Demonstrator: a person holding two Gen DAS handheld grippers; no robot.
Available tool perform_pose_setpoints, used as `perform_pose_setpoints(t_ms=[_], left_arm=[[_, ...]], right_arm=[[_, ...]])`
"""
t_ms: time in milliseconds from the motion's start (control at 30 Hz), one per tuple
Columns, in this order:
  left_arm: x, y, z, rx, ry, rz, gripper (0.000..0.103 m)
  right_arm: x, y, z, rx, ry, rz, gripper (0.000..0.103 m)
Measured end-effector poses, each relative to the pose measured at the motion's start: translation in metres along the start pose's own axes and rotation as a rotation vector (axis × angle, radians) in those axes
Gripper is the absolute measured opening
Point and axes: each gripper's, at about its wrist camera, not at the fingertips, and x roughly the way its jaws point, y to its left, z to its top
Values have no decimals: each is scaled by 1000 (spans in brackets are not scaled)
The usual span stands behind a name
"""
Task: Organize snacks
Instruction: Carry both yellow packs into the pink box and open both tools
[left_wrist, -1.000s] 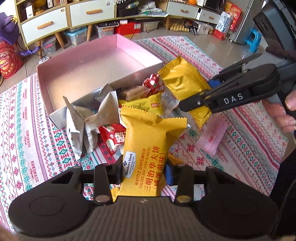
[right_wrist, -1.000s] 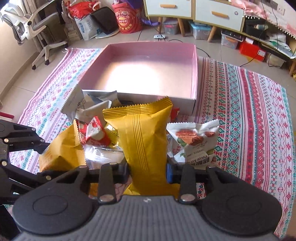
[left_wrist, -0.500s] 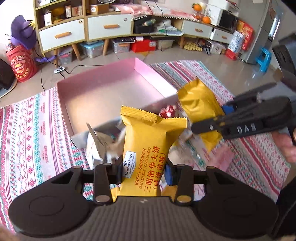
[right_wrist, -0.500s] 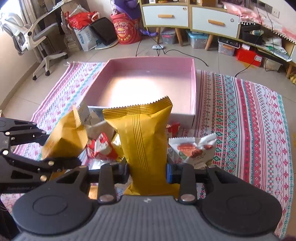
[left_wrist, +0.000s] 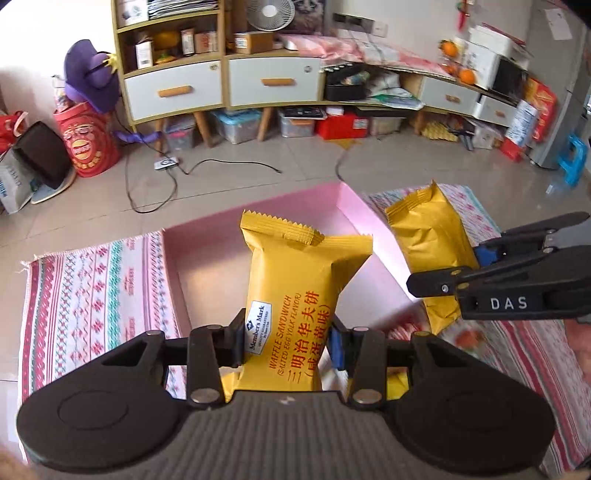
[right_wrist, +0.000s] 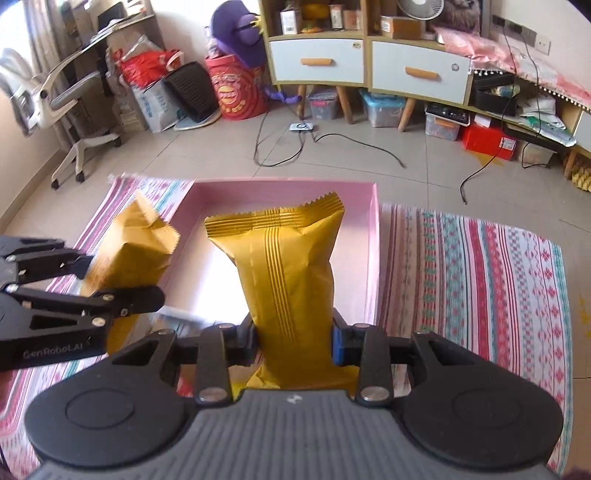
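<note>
My left gripper (left_wrist: 286, 345) is shut on a yellow waffle sandwich packet (left_wrist: 299, 291), printed side up, held above the near part of the pink box (left_wrist: 207, 280). My right gripper (right_wrist: 291, 341) is shut on a second yellow packet (right_wrist: 286, 266), plain side up, held over the same pink box (right_wrist: 371, 251). In the left wrist view the right gripper (left_wrist: 469, 273) and its packet (left_wrist: 430, 251) hang at the right, over the box's right wall. In the right wrist view the left gripper (right_wrist: 122, 286) with its packet (right_wrist: 136, 247) is at the left edge of the box.
The box lies on a patterned cloth (right_wrist: 469, 273) on the floor. A few loose snacks (left_wrist: 467, 338) show blurred below the grippers. Cabinets (left_wrist: 218, 83), storage bins, cables (right_wrist: 280, 147) and an office chair (right_wrist: 70, 107) stand beyond the box.
Both grippers rose with their yellow packets and moved forward from the snack pile to above the pink box. The pile has dropped out of sight under them.
</note>
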Motion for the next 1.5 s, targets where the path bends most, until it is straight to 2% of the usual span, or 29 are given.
perform_pose_setpoints(t_ms=[133, 267, 533, 900, 1333, 1400, 1433, 1500], left_arm=[[23, 6, 9, -21, 11, 38, 48], [43, 8, 10, -35, 19, 38, 48], [70, 3, 8, -30, 43, 67, 48], [83, -3, 4, -28, 71, 69, 48], [88, -5, 6, -18, 86, 59, 48], [87, -6, 6, -9, 78, 64, 53], [86, -6, 7, -4, 73, 65, 60], [83, -7, 7, 1, 59, 74, 73]], right_arm=[[20, -5, 15, 15, -15, -17, 33], [38, -4, 22, 13, -5, -22, 33], [62, -5, 20, 5, 41, -29, 33], [73, -10, 5, 39, 144, -43, 33], [58, -15, -9, 85, 211, -84, 33], [55, -17, -10, 88, 193, -81, 36], [53, -19, -10, 96, 175, -74, 39], [46, -23, -8, 115, 134, -55, 51]])
